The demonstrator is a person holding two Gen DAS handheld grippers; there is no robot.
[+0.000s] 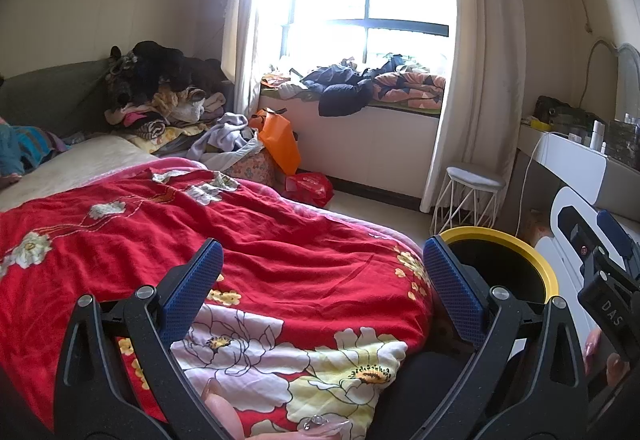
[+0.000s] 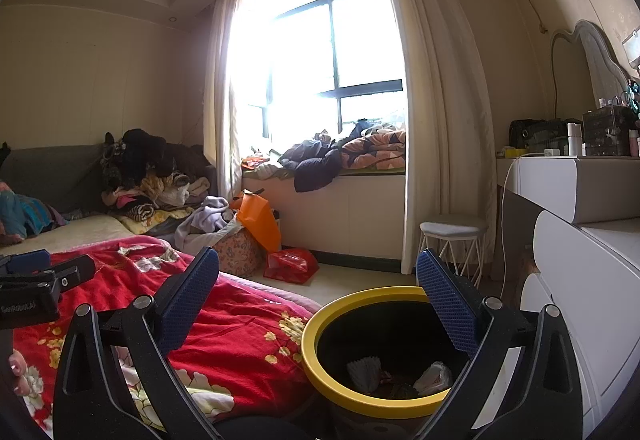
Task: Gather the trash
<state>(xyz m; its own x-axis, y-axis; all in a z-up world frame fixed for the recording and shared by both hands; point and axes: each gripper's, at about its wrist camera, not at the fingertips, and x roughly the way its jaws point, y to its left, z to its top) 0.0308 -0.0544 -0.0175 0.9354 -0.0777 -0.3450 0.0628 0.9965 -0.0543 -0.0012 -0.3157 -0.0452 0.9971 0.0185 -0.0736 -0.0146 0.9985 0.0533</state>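
Observation:
A black bin with a yellow rim (image 2: 316, 372) stands on the floor beside the bed; white crumpled wrappers (image 2: 365, 367) lie in its bottom. My right gripper (image 2: 316, 284) hangs open above the bin's near side, nothing between its blue pads (image 2: 448, 304). My left gripper (image 1: 320, 272) is open over the red flowered bedspread (image 1: 280, 264), also empty. The bin's yellow rim (image 1: 536, 260) shows to the right of it in the left wrist view. Each gripper appears at the edge of the other's view, the right one (image 1: 608, 280) and the left one (image 2: 36, 288).
The bed (image 2: 88, 230) fills the left side, with piled clothes (image 1: 160, 96) at its far end. An orange bag (image 2: 258, 224) and a red bag (image 2: 292, 264) sit on the floor by the window seat. A white stool (image 2: 452, 236) and a white dresser (image 2: 580, 280) stand to the right.

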